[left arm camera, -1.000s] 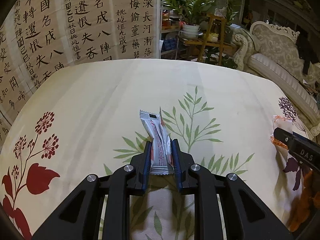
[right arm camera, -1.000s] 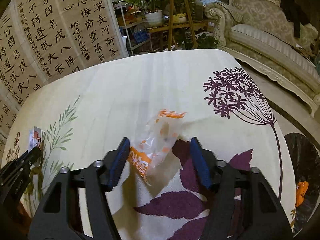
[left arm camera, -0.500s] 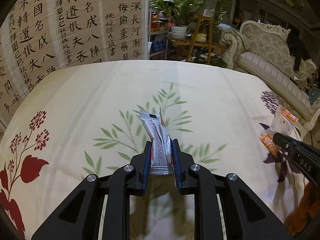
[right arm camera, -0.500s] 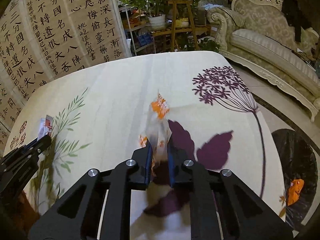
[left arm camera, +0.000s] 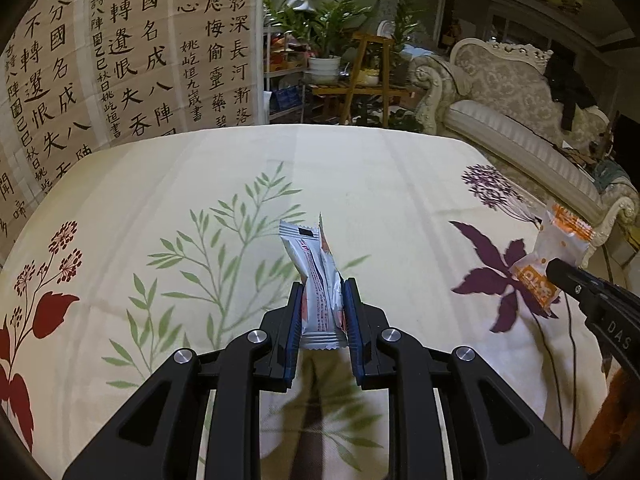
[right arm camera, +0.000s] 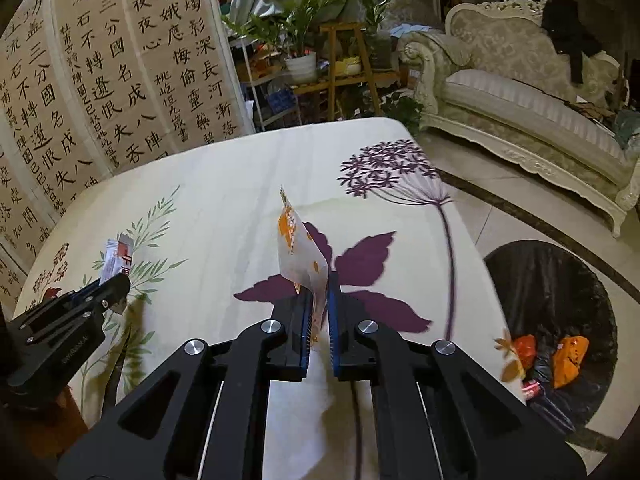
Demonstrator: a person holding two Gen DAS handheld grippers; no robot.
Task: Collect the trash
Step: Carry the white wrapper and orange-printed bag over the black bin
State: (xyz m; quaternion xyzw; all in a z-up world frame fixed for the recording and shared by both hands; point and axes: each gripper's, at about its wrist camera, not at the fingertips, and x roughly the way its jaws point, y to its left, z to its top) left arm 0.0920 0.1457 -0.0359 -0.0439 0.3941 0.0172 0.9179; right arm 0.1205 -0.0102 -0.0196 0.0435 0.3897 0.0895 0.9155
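Left wrist view: your left gripper (left arm camera: 322, 312) is clamped on the silver wrapper (left arm camera: 314, 276), held above the table (left arm camera: 360, 184); the other tool, marked "DAS", sits at the right edge.

Right wrist view: your right gripper (right arm camera: 319, 312) pinches the orange-white wrapper (right arm camera: 298, 256) near the table's right edge; black trash bag (right arm camera: 552, 300) lies on the floor beyond.

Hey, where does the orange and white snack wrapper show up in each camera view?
Left wrist view: orange and white wrapper at the far right edge, held by the right gripper above the tablecloth.
Right wrist view: the wrapper is at centre, standing up between the fingers.
Shared landmark: the purple flower print on the tablecloth, beyond the wrapper in both.
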